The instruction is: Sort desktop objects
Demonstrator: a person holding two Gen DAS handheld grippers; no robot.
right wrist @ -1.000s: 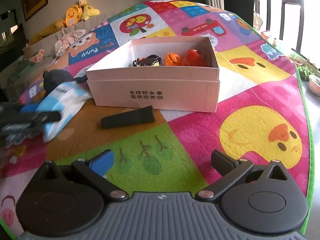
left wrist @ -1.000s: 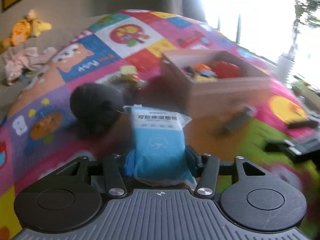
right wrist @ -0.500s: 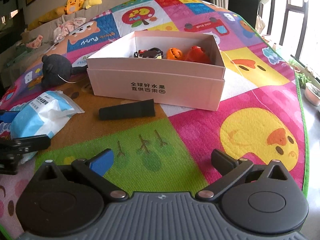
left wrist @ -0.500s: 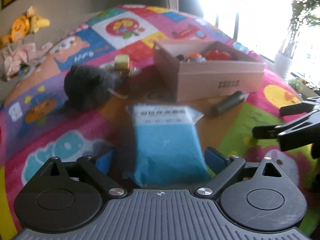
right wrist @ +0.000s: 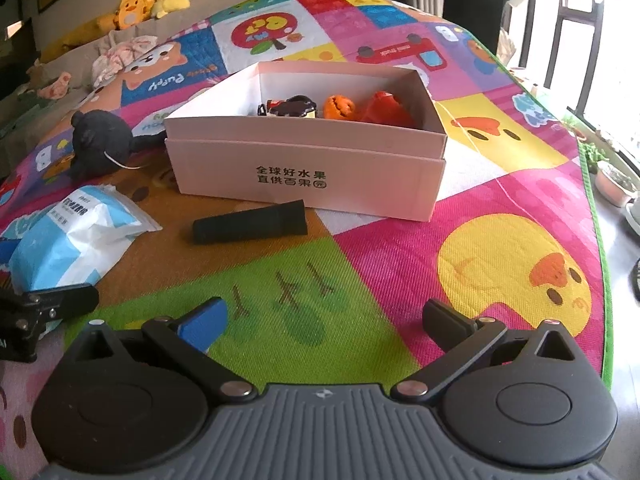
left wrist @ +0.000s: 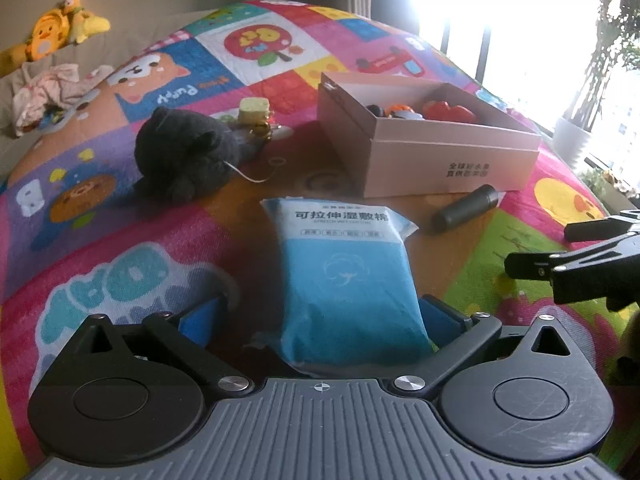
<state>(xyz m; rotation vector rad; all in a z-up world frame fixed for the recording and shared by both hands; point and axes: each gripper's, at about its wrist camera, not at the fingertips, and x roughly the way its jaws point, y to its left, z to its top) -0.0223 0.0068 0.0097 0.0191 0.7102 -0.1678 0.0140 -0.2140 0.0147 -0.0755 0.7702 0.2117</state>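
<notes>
Left wrist view: the blue wipes pack (left wrist: 344, 280) lies on the play mat (left wrist: 120, 272), between the wide-open jaws of the left gripper (left wrist: 320, 316).
A black plush toy (left wrist: 184, 156) sits behind it, and a dark tube (left wrist: 466, 212) lies before the cardboard box (left wrist: 448, 164), which holds small toys.

Right wrist view: the tube (right wrist: 250, 222) lies just in front of the box (right wrist: 308, 172); inside are a black figure (right wrist: 292, 107) and orange toys (right wrist: 362, 109). The right gripper (right wrist: 324, 314) is wide open and holds nothing.

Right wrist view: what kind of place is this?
Likely a home living room or play area: a cartoon play mat covers the floor, plush toys sit on a sofa behind, and potted plants stand by a window.
</notes>
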